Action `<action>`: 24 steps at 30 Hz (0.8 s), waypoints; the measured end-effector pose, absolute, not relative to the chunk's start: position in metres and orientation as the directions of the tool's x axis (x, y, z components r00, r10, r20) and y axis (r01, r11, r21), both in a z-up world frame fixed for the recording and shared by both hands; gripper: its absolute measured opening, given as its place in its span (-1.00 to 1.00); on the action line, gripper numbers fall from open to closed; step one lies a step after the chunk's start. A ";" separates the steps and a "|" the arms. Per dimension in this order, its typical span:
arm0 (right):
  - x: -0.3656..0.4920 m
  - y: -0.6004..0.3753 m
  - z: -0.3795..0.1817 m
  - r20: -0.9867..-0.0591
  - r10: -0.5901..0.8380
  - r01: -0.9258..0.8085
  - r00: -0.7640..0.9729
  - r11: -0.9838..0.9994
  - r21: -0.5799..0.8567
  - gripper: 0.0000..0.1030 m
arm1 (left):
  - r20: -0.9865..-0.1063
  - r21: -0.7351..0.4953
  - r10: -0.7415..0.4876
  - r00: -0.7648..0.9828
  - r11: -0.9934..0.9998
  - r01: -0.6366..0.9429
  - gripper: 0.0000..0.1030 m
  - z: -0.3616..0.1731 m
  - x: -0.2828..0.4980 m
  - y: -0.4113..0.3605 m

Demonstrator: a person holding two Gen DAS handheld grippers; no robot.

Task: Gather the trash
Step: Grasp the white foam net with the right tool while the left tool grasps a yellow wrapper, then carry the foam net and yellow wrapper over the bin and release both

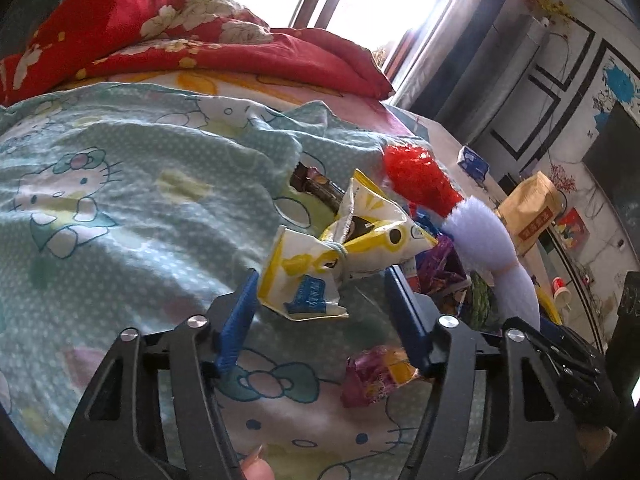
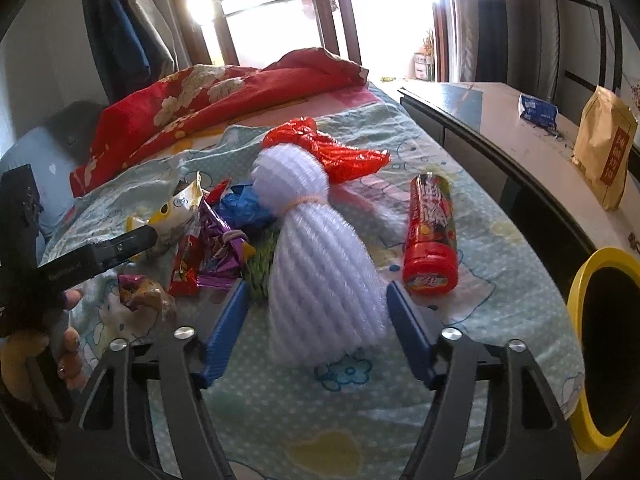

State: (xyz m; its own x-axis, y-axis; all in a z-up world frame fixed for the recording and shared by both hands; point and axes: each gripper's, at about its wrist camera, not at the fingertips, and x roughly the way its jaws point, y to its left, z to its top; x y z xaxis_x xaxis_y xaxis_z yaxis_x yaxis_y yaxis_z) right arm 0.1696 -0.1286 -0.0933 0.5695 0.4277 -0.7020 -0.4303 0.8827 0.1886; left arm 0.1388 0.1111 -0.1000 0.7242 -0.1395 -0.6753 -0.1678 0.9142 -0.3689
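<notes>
Trash lies on a Hello Kitty bedsheet (image 1: 120, 184). My left gripper (image 1: 322, 276) is open, its blue fingers on either side of a crumpled yellow-and-white wrapper (image 1: 340, 252), not closed on it. A purple wrapper (image 1: 376, 372) lies below it. My right gripper (image 2: 318, 288) is open around the lower end of a white foam net (image 2: 316, 260) tied to a red plastic bag (image 2: 332, 152). Purple and red wrappers (image 2: 212, 248) lie to its left, a red snack canister (image 2: 430, 236) to its right. A yellow-rimmed bin (image 2: 600, 344) stands at the bed's right edge.
A red floral quilt (image 2: 208, 96) is bunched at the far end of the bed. A side table (image 2: 500, 128) to the right holds a blue packet (image 2: 538, 112) and a tan paper bag (image 2: 604, 152). The left gripper's body (image 2: 60, 256) shows at the left.
</notes>
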 end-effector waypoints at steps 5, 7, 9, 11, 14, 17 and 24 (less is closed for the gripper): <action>0.168 -0.130 -0.097 -0.705 0.438 -0.431 0.557 0.878 0.205 -0.30 | -0.701 -0.358 -0.143 0.698 0.918 -0.172 -0.18 -0.106 0.148 0.110; 0.166 -0.131 -0.096 -0.702 0.447 -0.434 0.554 0.875 0.215 -0.39 | -0.703 -0.362 -0.143 0.696 0.915 -0.178 -0.36 -0.108 0.149 0.112; 0.163 -0.134 -0.094 -0.690 0.457 -0.437 0.561 0.872 0.222 -0.42 | -0.698 -0.380 -0.156 0.698 0.908 -0.177 -0.36 -0.109 0.149 0.114; 0.160 -0.136 -0.091 -0.679 0.466 -0.440 0.567 0.868 0.229 -0.42 | -0.692 -0.389 -0.159 0.704 0.904 -0.177 -0.37 -0.108 0.147 0.116; 0.155 -0.141 -0.087 -0.669 0.478 -0.441 0.570 0.864 0.242 -0.42 | -0.672 -0.398 -0.156 0.724 0.900 -0.176 -0.38 -0.104 0.142 0.117; 0.152 -0.146 -0.082 -0.658 0.488 -0.441 0.574 0.861 0.254 -0.42 | -0.647 -0.411 -0.158 0.746 0.896 -0.167 -0.38 -0.094 0.135 0.119; 0.147 -0.156 -0.072 -0.639 0.498 -0.440 0.586 0.858 0.265 -0.42 | -0.583 -0.423 -0.163 0.796 0.897 -0.127 -0.41 -0.067 0.122 0.116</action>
